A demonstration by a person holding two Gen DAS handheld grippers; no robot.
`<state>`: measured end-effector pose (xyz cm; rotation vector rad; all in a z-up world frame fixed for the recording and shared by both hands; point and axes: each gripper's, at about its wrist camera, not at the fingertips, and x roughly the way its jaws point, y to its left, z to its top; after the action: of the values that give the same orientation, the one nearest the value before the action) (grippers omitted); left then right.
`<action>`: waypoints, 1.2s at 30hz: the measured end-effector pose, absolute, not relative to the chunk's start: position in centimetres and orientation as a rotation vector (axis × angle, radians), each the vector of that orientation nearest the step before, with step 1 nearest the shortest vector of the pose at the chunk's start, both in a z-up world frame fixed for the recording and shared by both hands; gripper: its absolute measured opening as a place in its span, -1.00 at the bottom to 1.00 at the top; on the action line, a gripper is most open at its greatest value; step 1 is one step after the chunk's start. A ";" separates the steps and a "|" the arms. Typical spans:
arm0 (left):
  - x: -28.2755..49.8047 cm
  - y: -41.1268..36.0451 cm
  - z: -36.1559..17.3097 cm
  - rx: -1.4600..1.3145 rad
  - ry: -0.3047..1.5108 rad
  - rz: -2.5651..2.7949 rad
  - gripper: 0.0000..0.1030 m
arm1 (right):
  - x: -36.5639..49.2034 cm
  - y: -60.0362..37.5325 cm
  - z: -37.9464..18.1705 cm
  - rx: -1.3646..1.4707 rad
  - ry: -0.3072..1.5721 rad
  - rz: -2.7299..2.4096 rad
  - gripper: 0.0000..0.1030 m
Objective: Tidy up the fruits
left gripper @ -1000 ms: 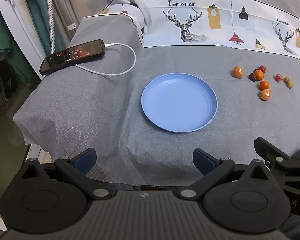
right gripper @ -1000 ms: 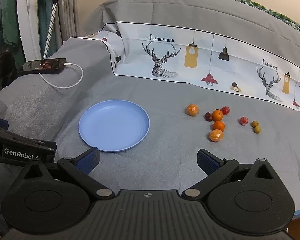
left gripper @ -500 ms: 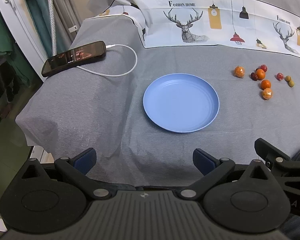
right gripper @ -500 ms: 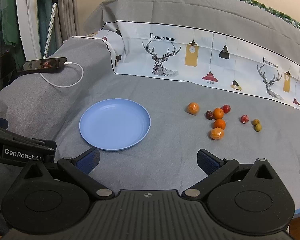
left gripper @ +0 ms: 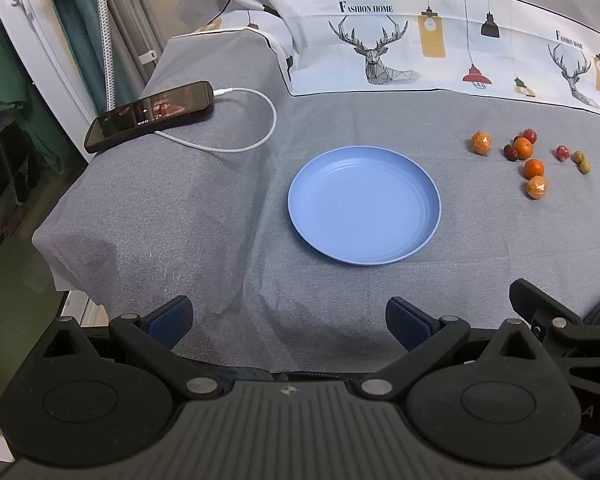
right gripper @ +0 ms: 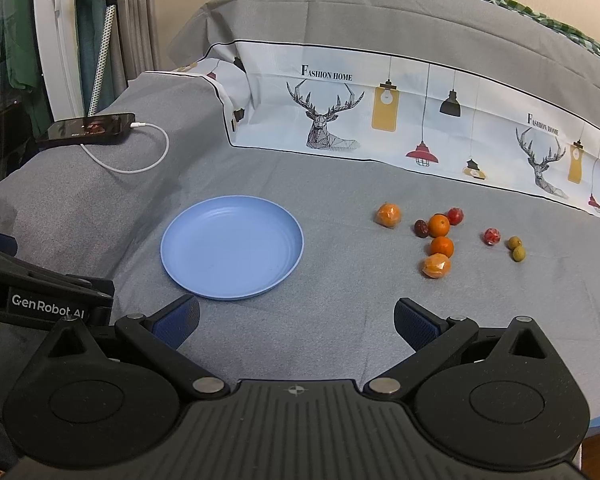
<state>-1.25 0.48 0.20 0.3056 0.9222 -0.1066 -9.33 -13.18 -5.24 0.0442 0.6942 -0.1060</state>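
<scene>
An empty blue plate [left gripper: 364,204] [right gripper: 232,246] lies on the grey cloth. To its right sits a loose cluster of several small fruits: oranges [right gripper: 438,225] [left gripper: 534,168], two wrapped oranges [right gripper: 436,266] [right gripper: 389,215], red fruits [right gripper: 492,236] and two small green ones [right gripper: 518,254]. My left gripper [left gripper: 288,322] hangs open near the cloth's front edge, short of the plate, with nothing between its fingers. My right gripper [right gripper: 296,322] is open too, near the plate's front right and well short of the fruits.
A black phone [left gripper: 150,116] with a white cable [left gripper: 256,140] lies at the far left on a raised fold. A printed deer cloth [right gripper: 380,120] rises along the back. The cloth's left edge [left gripper: 48,240] drops to the floor. The left gripper's body [right gripper: 44,300] shows at left.
Both views have shifted only slightly; the left gripper drifted a little leftward and back. Nothing on the cloth has moved, and both grippers stay open.
</scene>
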 end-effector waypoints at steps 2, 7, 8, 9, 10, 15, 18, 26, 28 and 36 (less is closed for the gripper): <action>-1.3 0.4 0.1 0.307 0.922 -0.106 0.99 | -9.3 -13.2 -5.3 0.046 0.695 -0.105 0.99; -1.4 0.4 0.1 0.309 0.922 -0.104 0.99 | -9.2 -13.4 -5.4 0.053 0.695 -0.107 0.99; -1.4 0.3 0.1 0.309 0.923 -0.104 0.99 | -9.2 -13.4 -5.5 0.054 0.695 -0.107 0.99; -1.3 0.4 0.0 0.310 0.924 -0.104 0.99 | -9.2 -13.5 -5.5 0.056 0.695 -0.106 0.99; -1.3 0.4 0.0 0.310 0.924 -0.103 0.99 | -9.2 -13.5 -5.5 0.058 0.695 -0.106 0.99; -1.0 0.3 -0.1 0.315 0.936 -0.107 0.99 | -9.1 -13.8 -5.8 0.073 0.688 -0.101 0.99; -0.6 -0.3 -0.6 0.342 0.943 -0.108 0.99 | -8.9 -14.4 -6.3 0.101 0.681 -0.116 0.99; 2.7 -4.4 -2.2 0.390 0.988 -0.148 0.99 | -6.6 -21.4 -10.1 0.218 0.706 -0.303 0.99; 4.2 -6.6 -2.5 0.395 0.992 -0.186 0.99 | -5.7 -23.7 -11.3 0.233 0.707 -0.361 0.99; 13.1 -17.7 -4.1 0.402 0.910 -0.328 0.99 | 0.8 -31.9 -16.0 0.257 0.693 -0.436 0.99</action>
<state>13.09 -17.68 -4.11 0.4018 0.9102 -0.3281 0.77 -31.91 -15.98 0.2571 0.6933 -0.4360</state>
